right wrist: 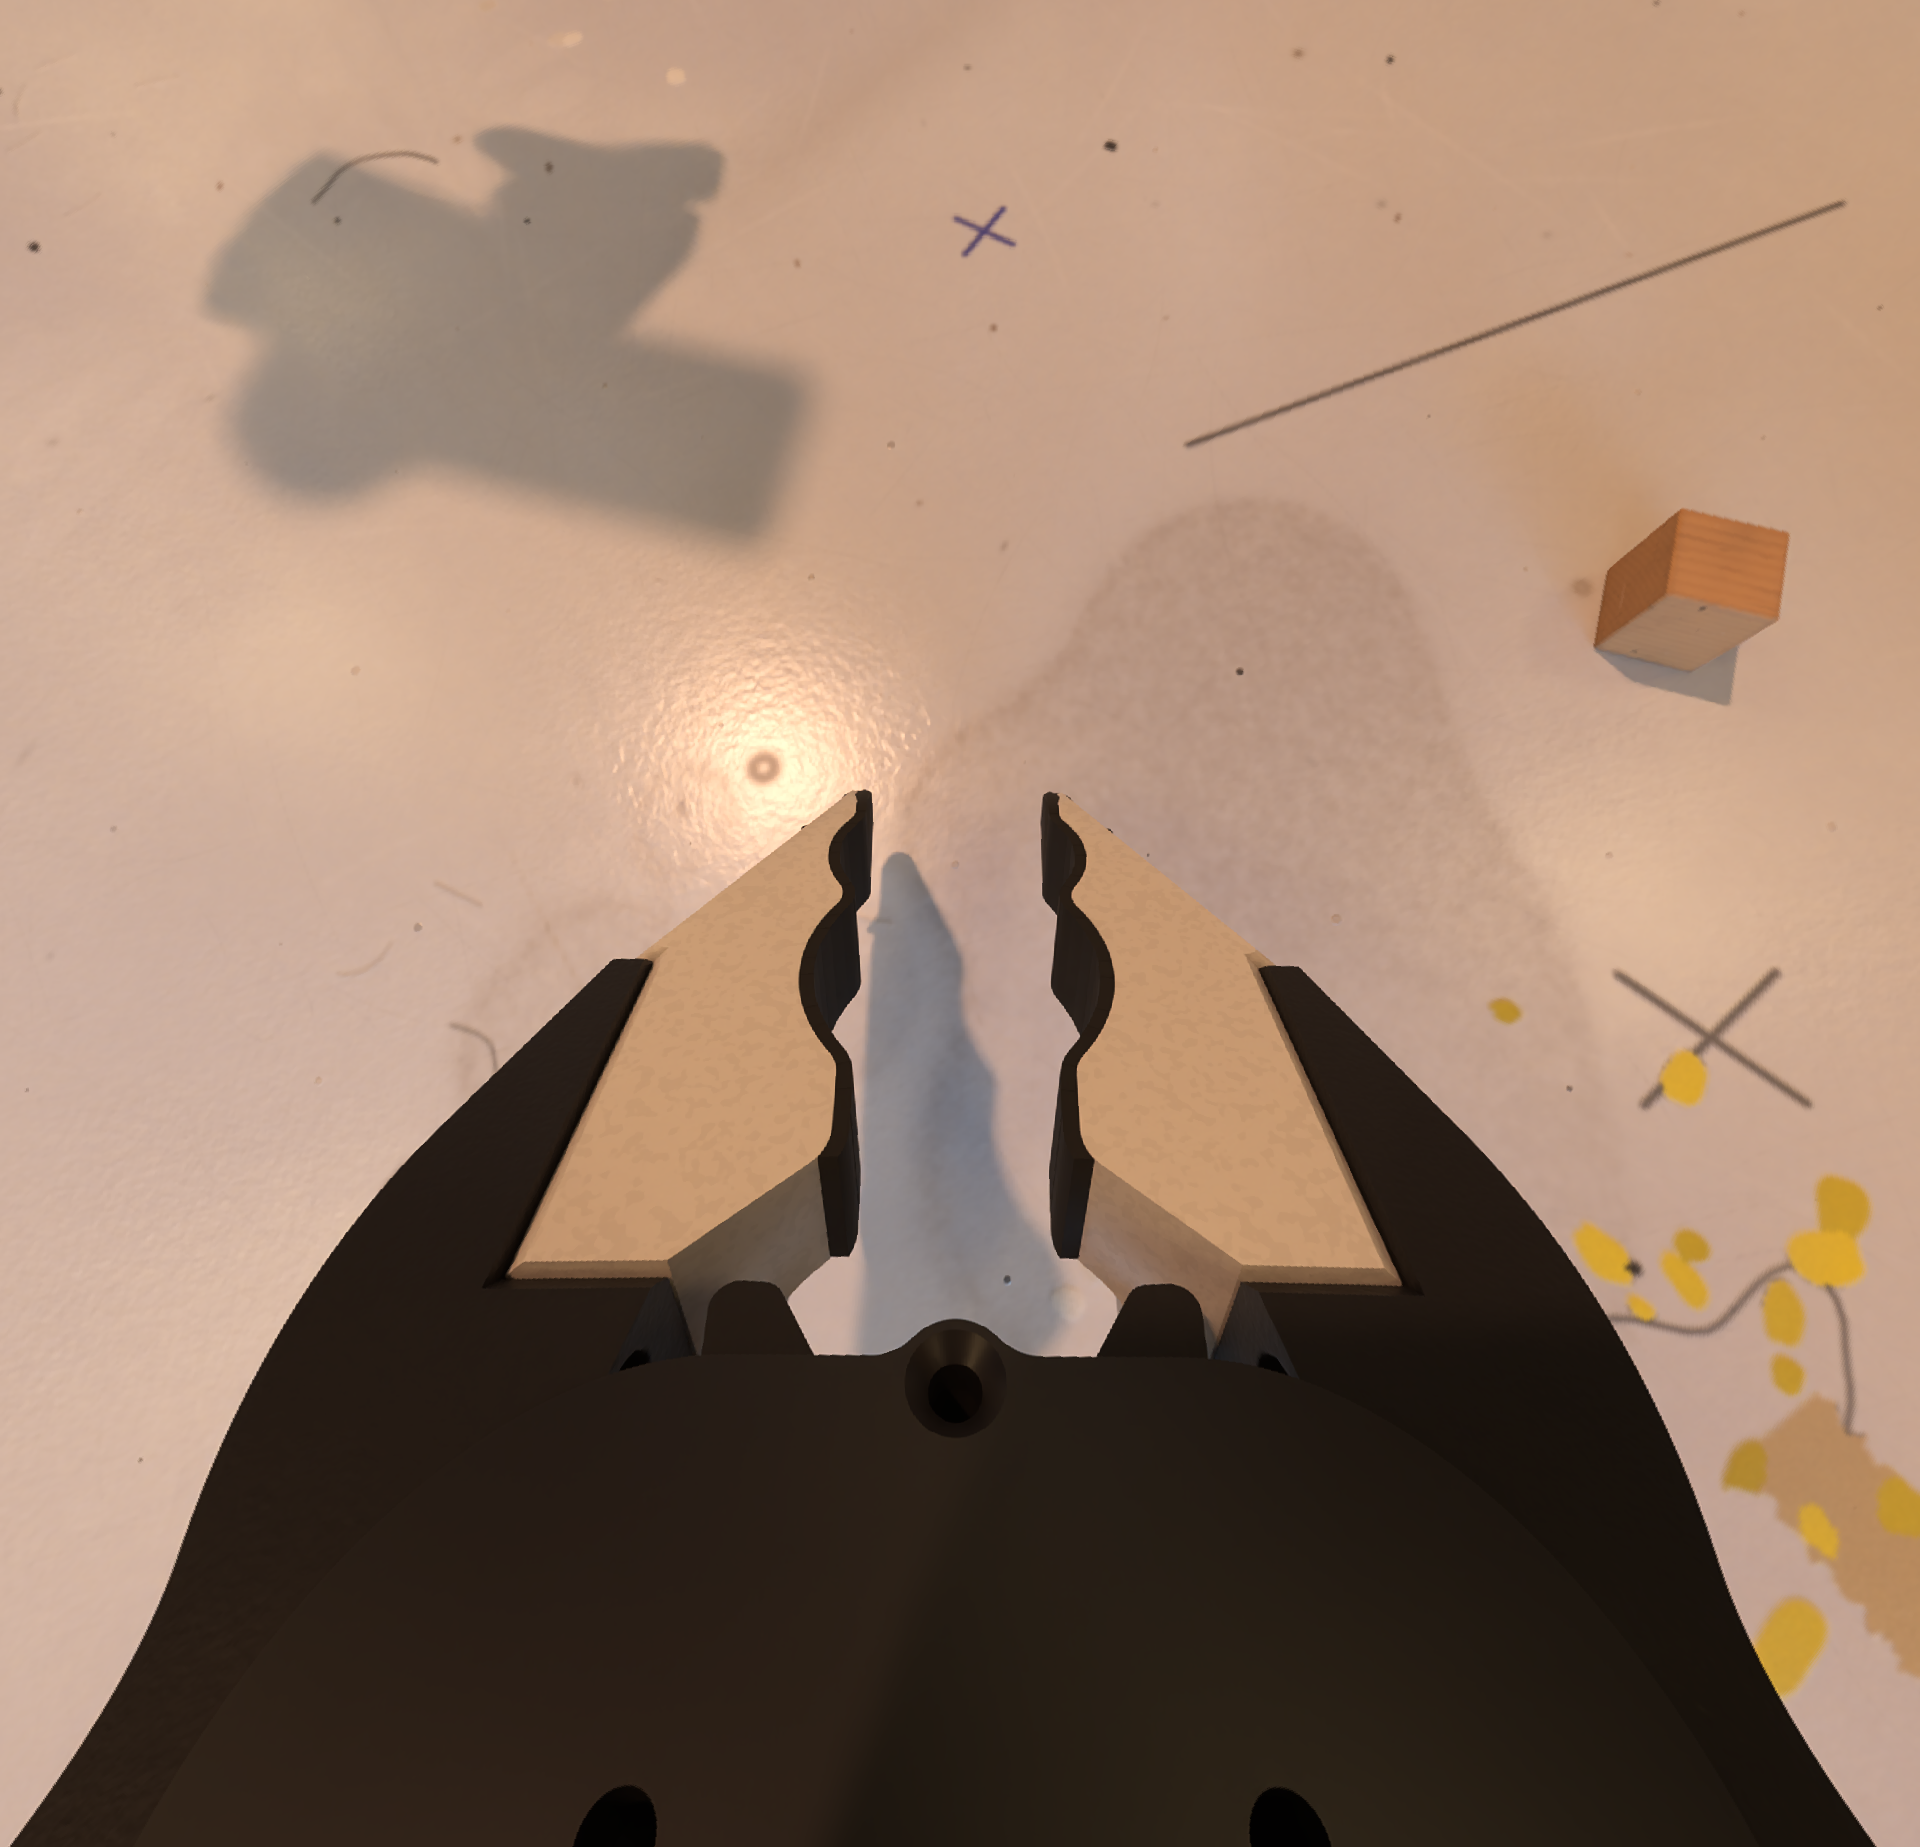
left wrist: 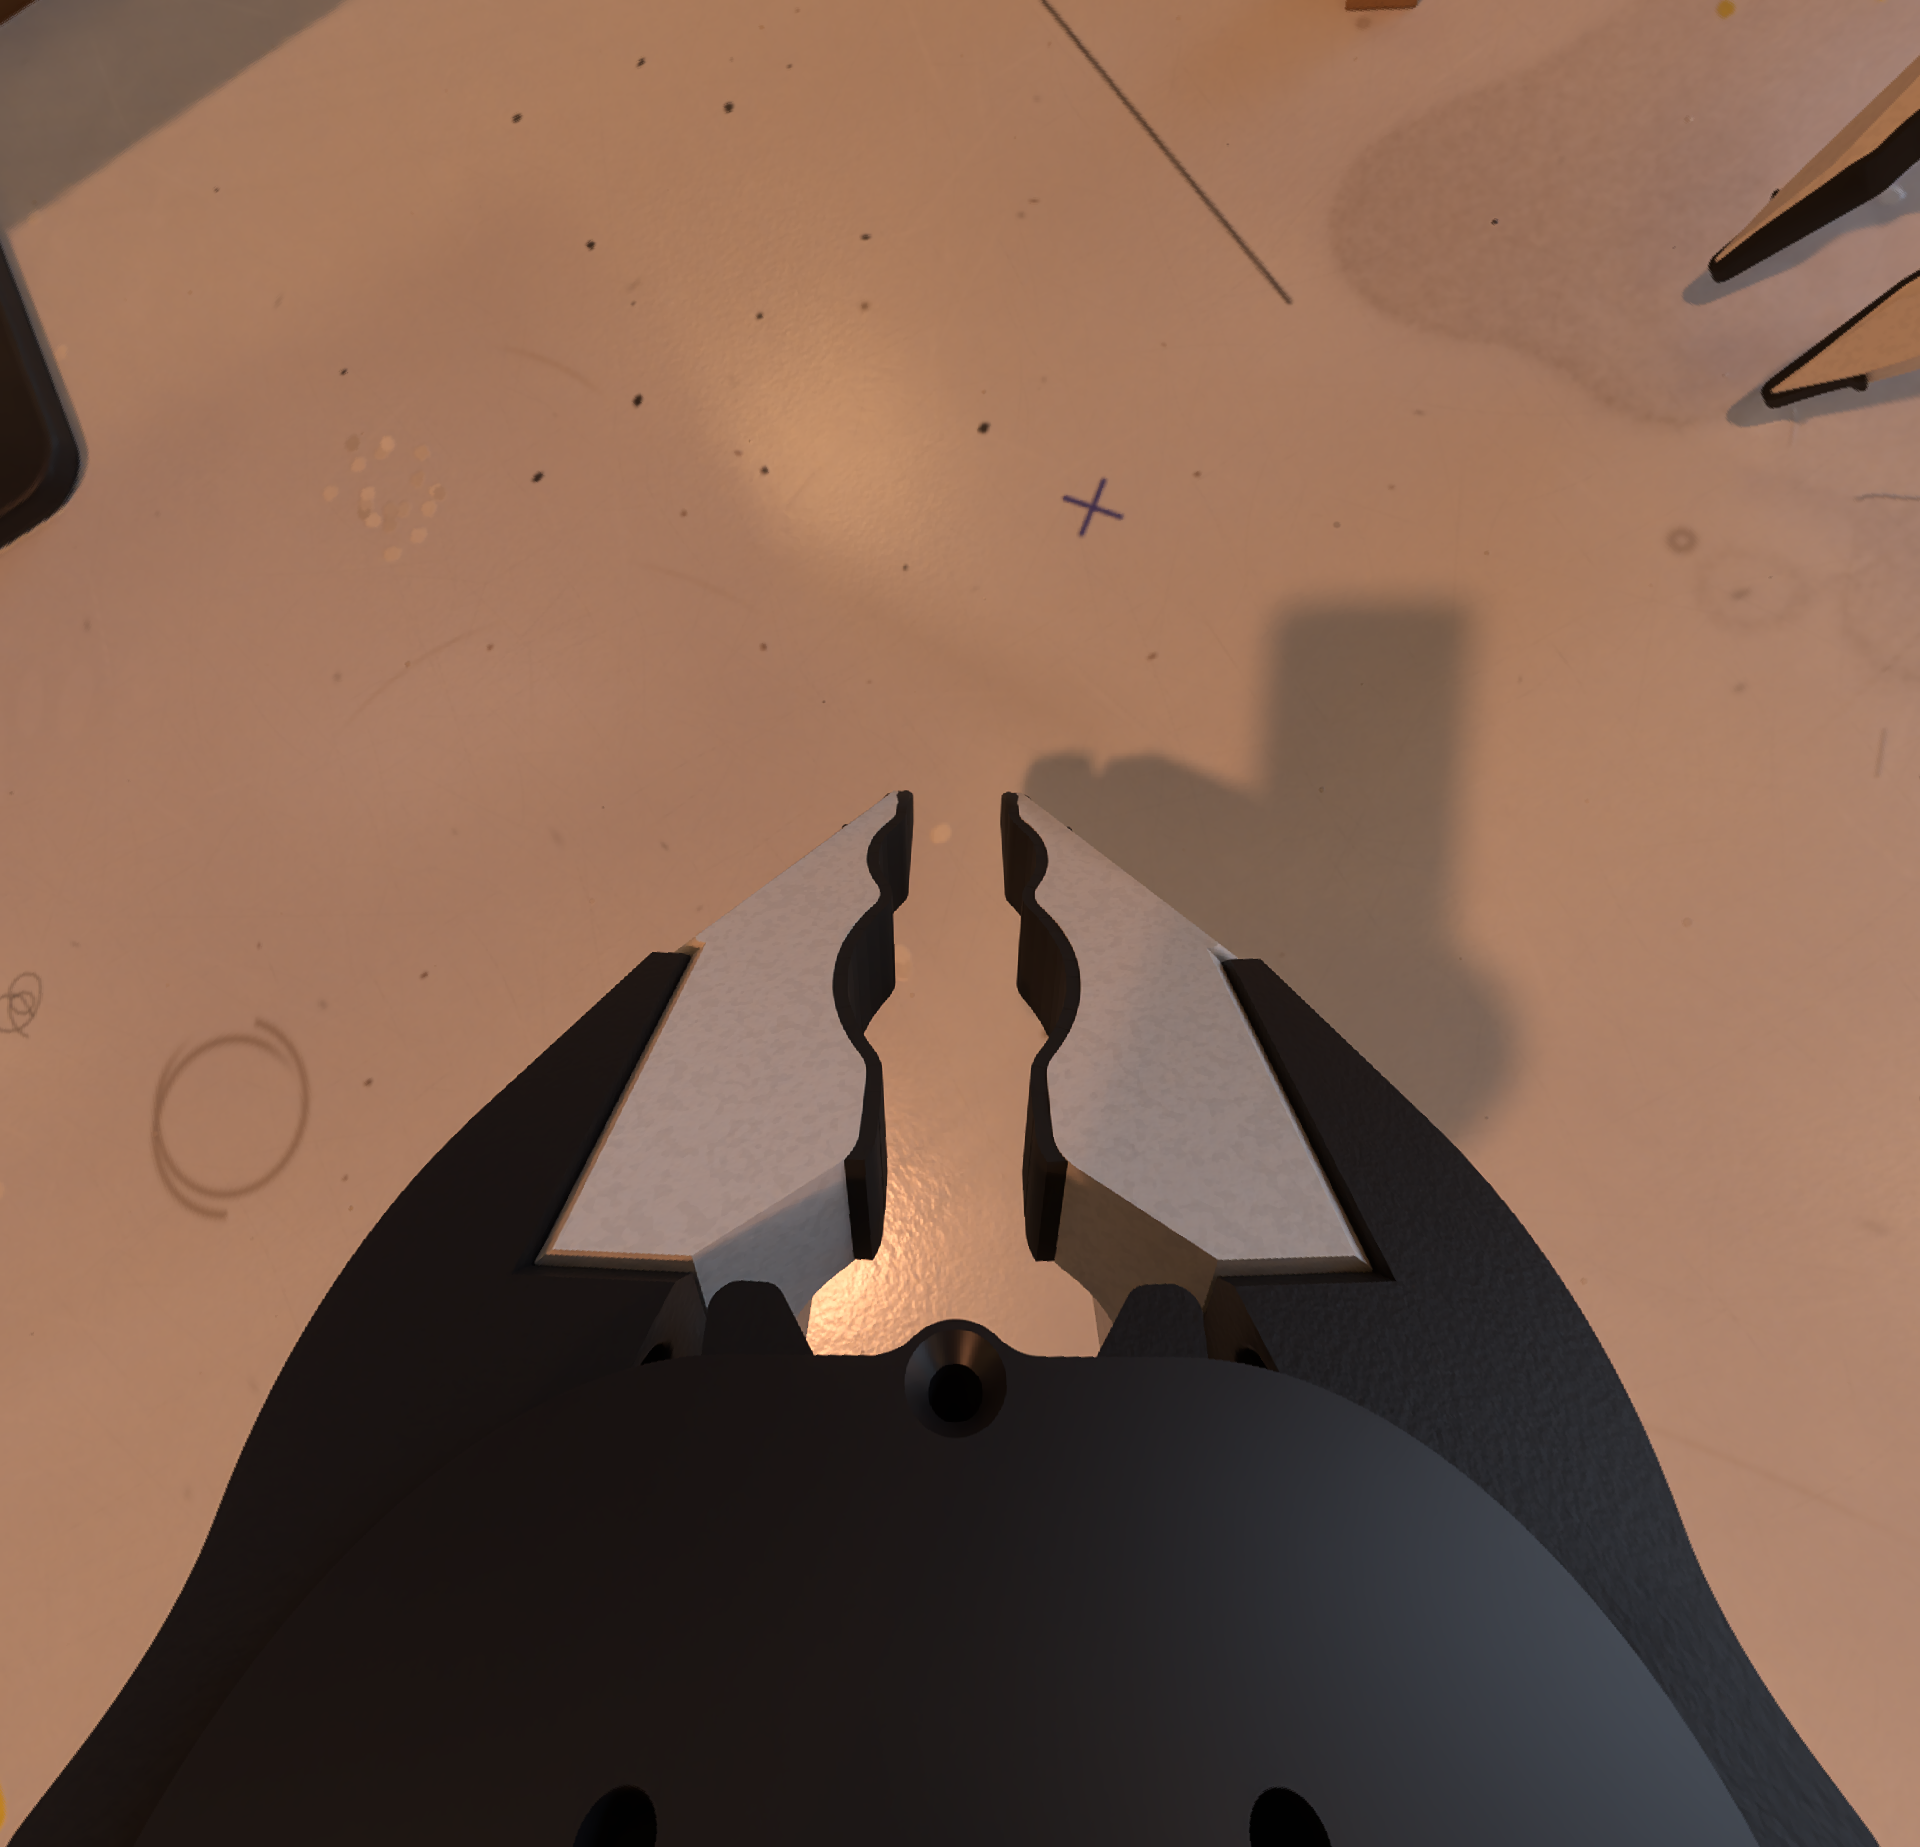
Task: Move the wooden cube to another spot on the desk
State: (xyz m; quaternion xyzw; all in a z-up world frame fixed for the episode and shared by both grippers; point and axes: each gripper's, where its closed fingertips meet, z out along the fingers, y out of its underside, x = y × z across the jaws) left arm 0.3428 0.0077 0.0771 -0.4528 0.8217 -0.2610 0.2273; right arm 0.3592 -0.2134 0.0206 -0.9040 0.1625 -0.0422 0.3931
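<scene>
Only your right wrist view showed the whole wooden cube (right wrist: 1694, 592), far right on the desk (right wrist: 1247, 83); both the right gripper (right wrist: 956, 798) and left gripper (left wrist: 956, 798) were parted, empty, above bare desk.

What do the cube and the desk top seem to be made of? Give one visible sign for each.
Cube: probably bare, unvarnished wood; fine grain lines on its orange-tan side, a paler matte face.
Desk: likely a smooth, pale coated or laminate top, slightly glossy; it shows a bright light glare, plus specks and pen marks.
</scene>
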